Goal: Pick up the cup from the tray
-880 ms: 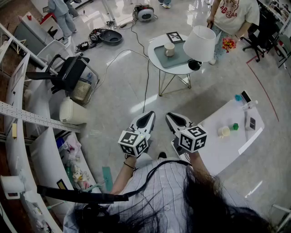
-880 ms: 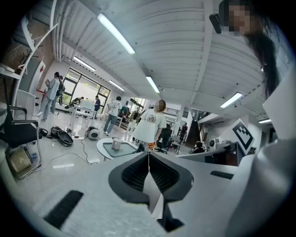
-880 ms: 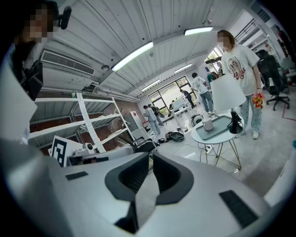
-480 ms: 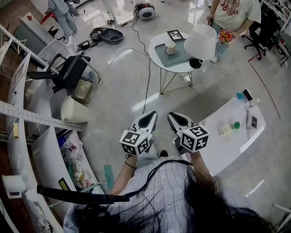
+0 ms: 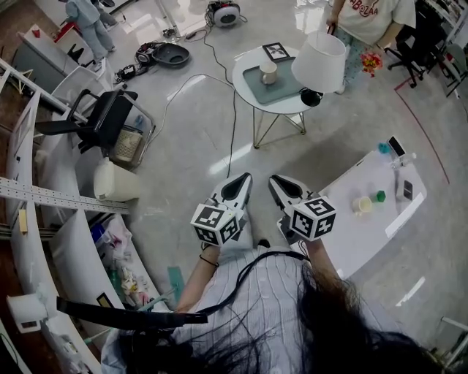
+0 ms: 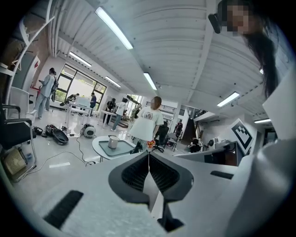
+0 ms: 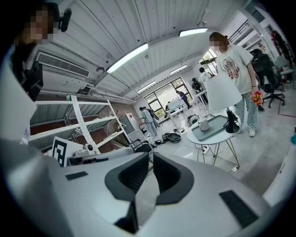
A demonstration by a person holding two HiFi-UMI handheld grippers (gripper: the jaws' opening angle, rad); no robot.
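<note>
A pale cup [image 5: 269,71] stands on a grey-green tray [image 5: 280,88] on a small round white table [image 5: 252,86], far ahead of me across the floor. Both grippers are held close to my body, side by side, pointing toward that table. My left gripper [image 5: 242,180] is shut with nothing in it; along its jaws I see the cup [image 6: 113,141] on the tray [image 6: 123,146]. My right gripper [image 5: 277,180] is also shut and empty, and its view shows the cup [image 7: 204,124] and tray [image 7: 213,127] to the right of its tips [image 7: 151,155].
A lamp with a white shade [image 5: 319,61] and a framed picture [image 5: 276,50] share the round table. A person [image 5: 371,20] stands behind it. A white desk [image 5: 358,234] with small items is at my right. A cable [image 5: 235,135], a black chair [image 5: 110,118] and shelving [image 5: 44,190] lie left.
The round table has drifted slightly up and left in the head view. Both grippers keep their place in front of me and stay shut.
</note>
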